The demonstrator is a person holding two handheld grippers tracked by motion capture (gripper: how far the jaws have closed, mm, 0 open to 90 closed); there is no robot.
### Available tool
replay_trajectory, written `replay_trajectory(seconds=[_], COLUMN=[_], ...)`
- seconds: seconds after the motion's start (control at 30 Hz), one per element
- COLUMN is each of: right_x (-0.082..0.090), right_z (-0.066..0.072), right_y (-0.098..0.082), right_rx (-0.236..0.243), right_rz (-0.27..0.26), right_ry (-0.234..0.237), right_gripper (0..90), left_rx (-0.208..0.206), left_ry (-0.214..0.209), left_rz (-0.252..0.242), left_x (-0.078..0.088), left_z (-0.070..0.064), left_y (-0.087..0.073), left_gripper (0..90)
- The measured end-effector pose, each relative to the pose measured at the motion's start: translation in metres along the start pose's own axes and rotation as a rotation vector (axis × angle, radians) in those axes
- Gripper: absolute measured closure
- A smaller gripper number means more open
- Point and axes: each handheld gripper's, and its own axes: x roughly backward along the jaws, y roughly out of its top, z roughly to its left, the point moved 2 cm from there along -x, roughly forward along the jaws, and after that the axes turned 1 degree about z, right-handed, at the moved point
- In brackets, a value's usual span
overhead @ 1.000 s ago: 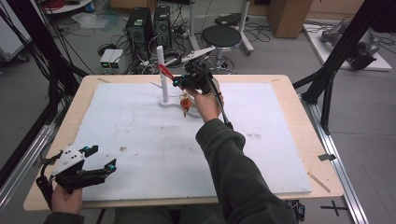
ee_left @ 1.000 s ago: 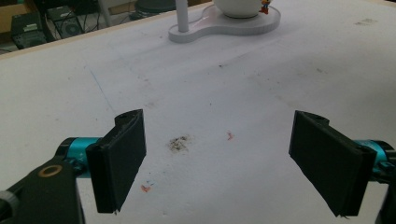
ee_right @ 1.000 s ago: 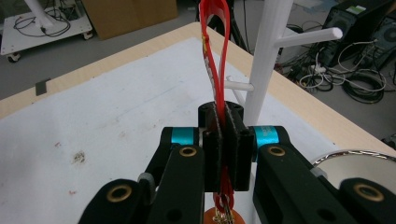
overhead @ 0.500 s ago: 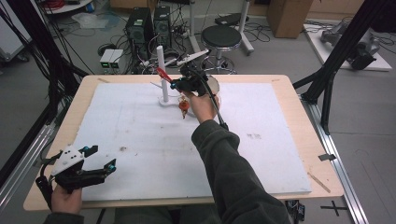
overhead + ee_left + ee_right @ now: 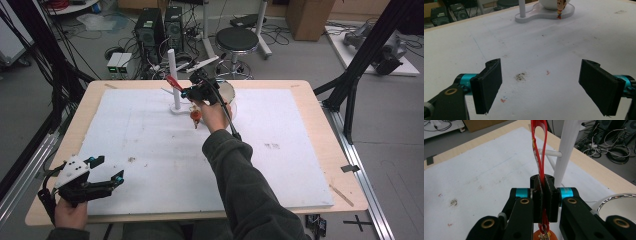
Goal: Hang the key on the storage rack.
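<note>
At the far side of the table, the right gripper clenches a red strap beside the white post, with an orange charm hanging below. Near the front left corner, the left gripper rests with its jaws wide apart, holding nothing.

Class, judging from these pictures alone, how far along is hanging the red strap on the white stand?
Done: the right hand-held gripper is shut on the red strap, lifted beside the white stand. In hand: its loop is near the stand's side peg. Left: the loop is not yet on the peg. The left hand-held gripper is open, far off.
</note>
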Motion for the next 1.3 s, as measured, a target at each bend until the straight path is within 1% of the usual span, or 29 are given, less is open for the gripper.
replay_trajectory(seconds=[0.07, 0.1, 0.23, 0.47, 0.6, 0.67, 0.73, 0.77, 0.83, 0.87, 1.07, 1.17, 1.3], right_x=[-0.003, -0.003, -0.007, -0.013, -0.016, -0.017, -0.017, -0.017, -0.018, -0.018, -0.021, -0.024, -0.028], right_z=[0.0, 0.001, 0.0, 0.002, 0.001, 0.001, 0.0, 0.0, -0.001, -0.001, -0.001, -0.002, -0.002], right_y=[-0.001, -0.002, -0.002, -0.004, -0.005, -0.006, -0.006, -0.006, -0.006, -0.007, -0.008, -0.009, -0.01], right_rx=[0.006, -0.004, 0.002, 0.008, 0.0, -0.004, 0.006, -0.002, -0.002, -0.009, -0.008, -0.016, -0.011], right_rz=[0.011, 0.017, 0.022, 0.048, 0.068, 0.068, 0.067, 0.072, 0.073, 0.079, 0.092, 0.106, 0.114], right_ry=[-0.003, -0.006, -0.01, -0.012, -0.021, -0.025, -0.032, -0.032, -0.036, -0.035, -0.045, -0.048, -0.052], right_gripper=[86.4, 86.4, 86.4, 86.4, 86.4, 86.4, 86.4, 86.4, 86.4, 86.4, 86.4, 86.4, 86.4], left_rx=[-0.001, -0.002, 0.0, 0.0, 0.001, 0.0, 0.001, 0.002, 0.001, 0.0, -0.002, 0.0, 0.0], left_ry=[-0.001, -0.001, 0.0, 0.0, -0.001, -0.001, 0.0, 0.0, -0.002, -0.002, -0.002, -0.003, -0.003], left_rz=[0.0, 0.0, -0.001, -0.002, -0.001, -0.002, -0.002, -0.002, -0.003, -0.003, -0.001, -0.003, -0.003], left_x=[0.0, 0.0, 0.0, 0.001, 0.001, 0.001, 0.0, 0.0, 0.0, 0.0, 0.001, 0.0, 0.0], left_z=[0.0, 0.0, 0.0, 0.0, 0.0, 0.0, 0.0, 0.0, -0.001, -0.001, 0.0, -0.001, -0.001], left_y=[0.0, 0.0, 0.0, 0.0, 0.0, 0.0, 0.0, 0.0, 0.0, 0.0, 0.0, 0.0, 0.0], left_gripper=[19.3, 19.3, 19.3, 19.3, 19.3, 19.3, 19.2, 19.3, 19.3, 19.2, 19.3, 19.3, 19.3])
